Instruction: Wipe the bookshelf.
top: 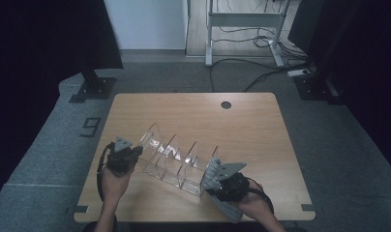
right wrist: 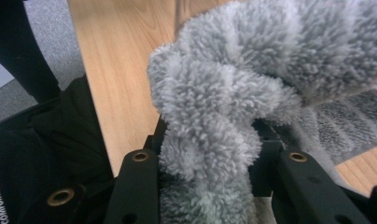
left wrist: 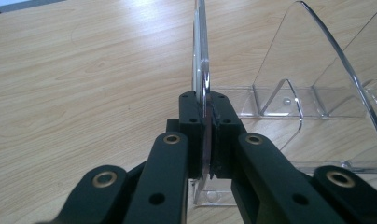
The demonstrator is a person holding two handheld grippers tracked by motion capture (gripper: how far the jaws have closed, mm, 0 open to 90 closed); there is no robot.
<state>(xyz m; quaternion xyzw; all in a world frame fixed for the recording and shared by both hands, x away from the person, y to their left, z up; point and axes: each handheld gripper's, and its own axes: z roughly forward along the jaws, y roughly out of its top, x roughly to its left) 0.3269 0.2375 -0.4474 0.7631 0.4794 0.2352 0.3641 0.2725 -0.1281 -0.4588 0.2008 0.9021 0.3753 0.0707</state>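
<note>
A clear plastic rack (top: 176,159) with several upright dividers lies across the near half of the wooden table (top: 242,121). My left gripper (top: 135,152) is shut on the rack's end panel (left wrist: 201,70), its black jaws clamped on the thin clear sheet (left wrist: 206,140). My right gripper (top: 218,186) is shut on a fluffy grey cloth (top: 213,176), which is pressed against the rack's other end. In the right gripper view the bunched cloth (right wrist: 224,116) bulges up between the jaws (right wrist: 210,158) and hides the rack.
A round cable hole (top: 226,105) sits near the table's far edge. Past the table stand a black stand base (top: 94,89), a white frame (top: 242,29) and cables on grey floor. A dark sleeve (right wrist: 42,154) shows beside the table's near edge.
</note>
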